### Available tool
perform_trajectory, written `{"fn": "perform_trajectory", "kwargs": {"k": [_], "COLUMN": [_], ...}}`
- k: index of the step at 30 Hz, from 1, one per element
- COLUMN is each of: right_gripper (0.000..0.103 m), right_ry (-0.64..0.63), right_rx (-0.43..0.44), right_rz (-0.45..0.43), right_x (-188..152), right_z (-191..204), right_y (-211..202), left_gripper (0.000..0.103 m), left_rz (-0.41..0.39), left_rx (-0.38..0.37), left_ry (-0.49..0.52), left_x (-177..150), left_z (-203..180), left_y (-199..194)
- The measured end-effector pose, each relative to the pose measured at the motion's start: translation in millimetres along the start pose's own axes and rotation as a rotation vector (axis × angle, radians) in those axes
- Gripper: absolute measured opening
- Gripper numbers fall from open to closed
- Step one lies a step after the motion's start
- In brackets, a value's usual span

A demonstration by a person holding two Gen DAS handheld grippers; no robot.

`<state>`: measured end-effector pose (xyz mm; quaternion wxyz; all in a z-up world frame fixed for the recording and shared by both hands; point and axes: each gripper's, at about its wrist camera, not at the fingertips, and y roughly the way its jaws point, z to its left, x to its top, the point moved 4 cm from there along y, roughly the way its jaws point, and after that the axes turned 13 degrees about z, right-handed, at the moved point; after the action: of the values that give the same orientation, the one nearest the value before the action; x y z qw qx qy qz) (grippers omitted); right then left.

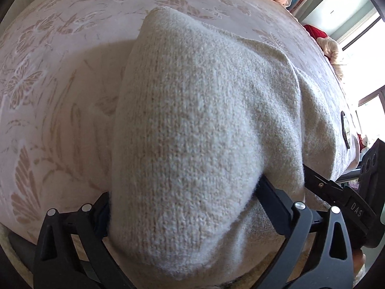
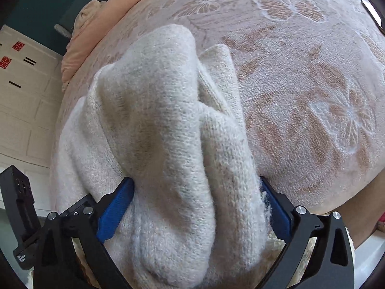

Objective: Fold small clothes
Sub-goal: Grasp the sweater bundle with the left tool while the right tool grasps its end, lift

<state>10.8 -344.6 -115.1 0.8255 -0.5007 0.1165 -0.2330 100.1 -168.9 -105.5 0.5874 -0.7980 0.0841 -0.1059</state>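
A cream knitted garment (image 1: pixel 192 125) lies bunched on the bed and fills the middle of both views (image 2: pixel 168 132). My left gripper (image 1: pixel 182 192) has its two fingers on either side of a thick fold of the knit and is shut on it. My right gripper (image 2: pixel 197 192), with blue pads (image 2: pixel 115 207), is shut on another thick bunched fold of the same garment. The fingertips of both are buried in the knit. The right gripper's black body (image 1: pixel 356 204) shows at the right edge of the left wrist view, close beside the left one.
The bed is covered with a pink blanket (image 1: pixel 60 72) patterned with butterflies and leaves (image 2: pixel 312 96). A peach pillow (image 2: pixel 79 55) lies at the far end. A dark phone-like object (image 1: pixel 345 130) lies near the bed's right edge. Windows (image 1: pixel 361 36) are beyond.
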Motion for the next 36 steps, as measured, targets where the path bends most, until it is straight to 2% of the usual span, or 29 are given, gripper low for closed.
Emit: {"fn": "perform_trajectory", "kwargs": {"k": [1,2,3,4,5,6,10,14,19,23,28,31,34,36], "right_gripper": [0.068,0.065,0.053,0.045,0.042,0.040,0.037,0.037,0.037,0.037,0.034,0.034,0.034,0.035], "right_ry": [-0.001,0.013,0.016,0.019,0.019,0.014,-0.016,-0.037,-0.022,-0.043,-0.203,-0.317,-0.402,-0.428], "right_rx": [0.041,0.046,0.047,0.051,0.049,0.051,0.080,0.097,0.084,0.110,0.133,0.146,0.189,0.220], "right_rz": [0.004,0.001,-0.006,-0.014,-0.023,-0.035,-0.074,-0.068,0.014,-0.004,-0.154,-0.273,-0.376,-0.411], "right_x": [-0.5,-0.2,-0.7,-1.4,-1.8,-2.9,-13.6,-38.8,-74.4,-82.8,-72.8,-65.7,-57.3,-49.9], "right_z": [3.0,4.5,6.9,10.1,13.7,18.5,37.4,49.0,54.6,77.1,146.5,194.9,241.1,262.1], "right_y": [-1.1,-2.5,-5.4,-9.3,-14.2,-20.4,-45.3,-58.7,-38.9,-51.8,-117.1,-163.6,-203.1,-216.4], "left_gripper": [0.086,0.076,0.070,0.059,0.051,0.049,0.044,0.044,0.044,0.044,0.044,0.044,0.044,0.045], "left_rz": [-0.001,-0.003,-0.003,-0.006,-0.010,-0.014,-0.022,-0.012,0.057,0.087,-0.041,-0.164,-0.319,-0.397], "left_rx": [0.013,0.027,0.042,0.049,0.051,0.049,0.007,-0.020,-0.056,-0.114,-0.196,-0.245,-0.232,-0.209], "left_ry": [0.016,0.038,0.063,0.090,0.107,0.122,0.139,0.141,0.090,0.038,0.055,0.087,0.151,0.190], "left_x": [-1.5,-2.8,-3.8,-5.8,-7.2,-7.8,-14.4,-28.9,-59.3,-75.8,-65.8,-53.4,-42.3,-34.7], "left_z": [-3.3,-6.9,-9.5,-13.3,-15.1,-15.9,-15.5,-8.4,22.7,42.9,48.2,51.0,48.4,49.2], "left_y": [-3.8,-8.6,-13.3,-19.7,-26.1,-33.0,-61.1,-84.0,-78.2,-80.2,-144.1,-201.2,-266.9,-302.9]}}
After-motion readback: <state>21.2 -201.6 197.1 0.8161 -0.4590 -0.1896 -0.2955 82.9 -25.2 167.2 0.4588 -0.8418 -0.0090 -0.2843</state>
